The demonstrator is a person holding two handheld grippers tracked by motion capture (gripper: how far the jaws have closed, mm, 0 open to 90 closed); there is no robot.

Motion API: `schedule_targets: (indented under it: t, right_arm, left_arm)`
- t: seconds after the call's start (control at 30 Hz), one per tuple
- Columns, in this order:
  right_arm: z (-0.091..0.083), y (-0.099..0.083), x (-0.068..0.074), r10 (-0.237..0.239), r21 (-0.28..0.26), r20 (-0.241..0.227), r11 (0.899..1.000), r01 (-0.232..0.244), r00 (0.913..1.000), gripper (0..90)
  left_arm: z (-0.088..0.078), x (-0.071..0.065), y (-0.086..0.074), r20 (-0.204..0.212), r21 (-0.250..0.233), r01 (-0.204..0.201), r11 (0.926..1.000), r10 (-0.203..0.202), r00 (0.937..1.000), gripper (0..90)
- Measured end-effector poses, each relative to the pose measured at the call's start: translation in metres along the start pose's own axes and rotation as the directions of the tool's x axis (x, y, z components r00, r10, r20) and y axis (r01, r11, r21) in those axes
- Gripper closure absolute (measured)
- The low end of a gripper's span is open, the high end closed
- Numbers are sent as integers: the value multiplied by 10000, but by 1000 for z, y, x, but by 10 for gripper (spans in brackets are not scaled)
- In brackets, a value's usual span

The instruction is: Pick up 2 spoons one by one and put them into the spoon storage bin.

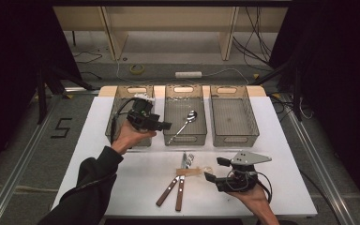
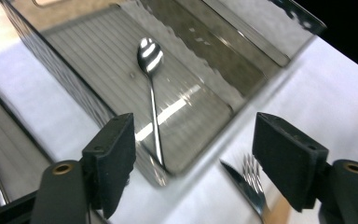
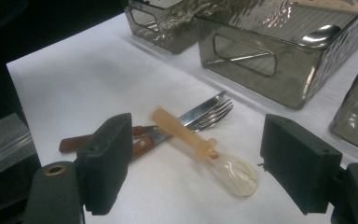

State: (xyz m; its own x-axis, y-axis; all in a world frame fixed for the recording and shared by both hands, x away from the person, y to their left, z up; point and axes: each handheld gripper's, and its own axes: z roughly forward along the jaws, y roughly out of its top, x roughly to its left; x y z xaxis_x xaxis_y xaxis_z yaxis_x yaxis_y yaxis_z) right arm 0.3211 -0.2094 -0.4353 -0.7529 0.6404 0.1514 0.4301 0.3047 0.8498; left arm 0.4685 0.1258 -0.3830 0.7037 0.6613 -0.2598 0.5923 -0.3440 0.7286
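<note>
The left gripper (image 1: 161,125) hangs over the near edge of the left bin (image 1: 117,115), its fingers (image 2: 112,161) spread wide with nothing between them. A metal spoon (image 1: 186,120) lies diagonally in the middle bin (image 1: 184,137), bowl toward the far side. The right gripper (image 1: 214,169) hovers low at the near right of the white surface (image 1: 281,187), fingers (image 3: 105,163) released and empty. Just left of it a plastic spoon (image 3: 205,151) lies across a wood-handled knife (image 1: 180,187) and fork (image 1: 171,183).
</note>
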Motion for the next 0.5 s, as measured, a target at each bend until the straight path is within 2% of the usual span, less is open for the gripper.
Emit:
schedule_targets:
  t: [0.07, 0.13, 0.2, 0.43, 0.5]
  right_arm:
    - [1, 1, 0, -43, 55, -76, 10000, 44, 10000, 265]
    - [3, 2, 1, -182, 205, -88, 9996, 183, 9998, 265]
    - [4, 3, 3, -377, 364, -115, 9986, 381, 9992, 265]
    - [15, 10, 7, -1111, 1043, -352, 9880, 1142, 9932, 265]
    - [19, 12, 7, -1222, 1169, -445, 9850, 1267, 9915, 267]
  left_arm:
    - [-4, 0, -10, 143, -53, -100, 9999, 101, 9998, 273]
    - [-8, 0, -20, 25, 5, -281, 9996, 281, 9996, 262]
    - [-13, -1, -29, 74, -206, -166, 9996, 168, 9998, 253]
    - [-28, -5, -54, 320, -846, -253, 9961, 281, 9991, 236]
    - [-33, -7, -60, 153, -936, -449, 9946, 465, 9988, 231]
